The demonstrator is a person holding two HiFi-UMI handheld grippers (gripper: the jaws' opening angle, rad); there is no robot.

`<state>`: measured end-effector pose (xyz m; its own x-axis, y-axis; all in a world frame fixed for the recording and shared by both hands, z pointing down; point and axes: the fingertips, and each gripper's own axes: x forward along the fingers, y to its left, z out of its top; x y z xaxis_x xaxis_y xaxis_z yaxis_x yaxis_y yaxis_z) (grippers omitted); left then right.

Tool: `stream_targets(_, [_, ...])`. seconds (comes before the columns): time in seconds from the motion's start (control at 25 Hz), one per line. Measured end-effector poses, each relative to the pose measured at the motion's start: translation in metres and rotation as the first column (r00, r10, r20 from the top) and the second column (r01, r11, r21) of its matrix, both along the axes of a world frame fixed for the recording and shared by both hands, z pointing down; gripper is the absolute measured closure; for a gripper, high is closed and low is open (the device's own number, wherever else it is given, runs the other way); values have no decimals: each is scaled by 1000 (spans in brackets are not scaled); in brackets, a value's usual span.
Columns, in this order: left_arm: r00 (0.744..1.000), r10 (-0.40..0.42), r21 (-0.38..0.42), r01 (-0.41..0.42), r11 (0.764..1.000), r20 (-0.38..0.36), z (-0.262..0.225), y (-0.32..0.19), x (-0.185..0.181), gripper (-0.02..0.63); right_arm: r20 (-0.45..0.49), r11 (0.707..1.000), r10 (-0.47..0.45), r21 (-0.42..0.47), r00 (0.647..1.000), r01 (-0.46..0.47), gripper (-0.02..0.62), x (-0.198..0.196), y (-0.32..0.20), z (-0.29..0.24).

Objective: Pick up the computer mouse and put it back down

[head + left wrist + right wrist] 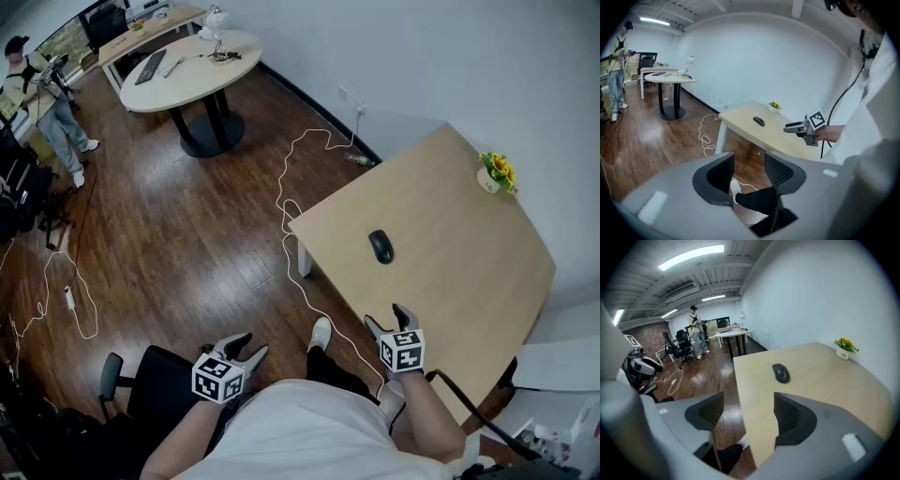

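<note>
A black computer mouse [381,246] lies on the light wooden table [450,281], towards its left side; it also shows in the left gripper view [759,121] and the right gripper view [781,372]. My right gripper [386,317] hovers over the table's near edge, short of the mouse, open with nothing between its jaws [747,411]. My left gripper [246,345] hangs off the table, above the floor and the person's leg, and is open and empty [749,171]. From the left gripper view, the right gripper [790,127] points towards the mouse.
A small pot of yellow flowers [495,172] stands at the table's far corner. A white cable [291,202] trails over the wood floor beside the table. A black office chair [150,384] is below me. Further off are a round table [192,66] and a standing person [52,108].
</note>
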<state>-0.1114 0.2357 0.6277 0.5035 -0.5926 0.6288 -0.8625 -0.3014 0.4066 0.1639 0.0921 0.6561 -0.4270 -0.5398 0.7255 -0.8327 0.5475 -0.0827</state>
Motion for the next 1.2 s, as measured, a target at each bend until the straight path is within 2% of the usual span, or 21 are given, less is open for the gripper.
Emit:
stream_targets(0.24, [1000,-20,17,20,1000,22,-13,-110,15,420,-77,1000,-13,16,997,14,255,17,-143,34])
stream_targets(0.44, [998,29,33,-31,999,64,-23,-173,32,420,-101,1000,-16,-13,995,15,255,15,-212,74])
stream_targets(0.64, [992,107,14,-108,994,67,-25,-207,34,420,-142,998,-21,-65,990,12,255,9,-233,109])
stream_targets(0.92, [972,227,-10,-227,974,53,-21,-249,29,420,-103,992,17,-123,995,-29,274,12,-238,124])
stream_targets(1.0, [969,241,-3,-241,970,51,-21,-259,24,420,-108,989,34,-136,994,-49,295,14,-240,125])
stream_targets(1.2, [963,268,22,-269,963,36,-23,-275,17,421,-161,987,68,-132,985,-90,298,14,-237,119])
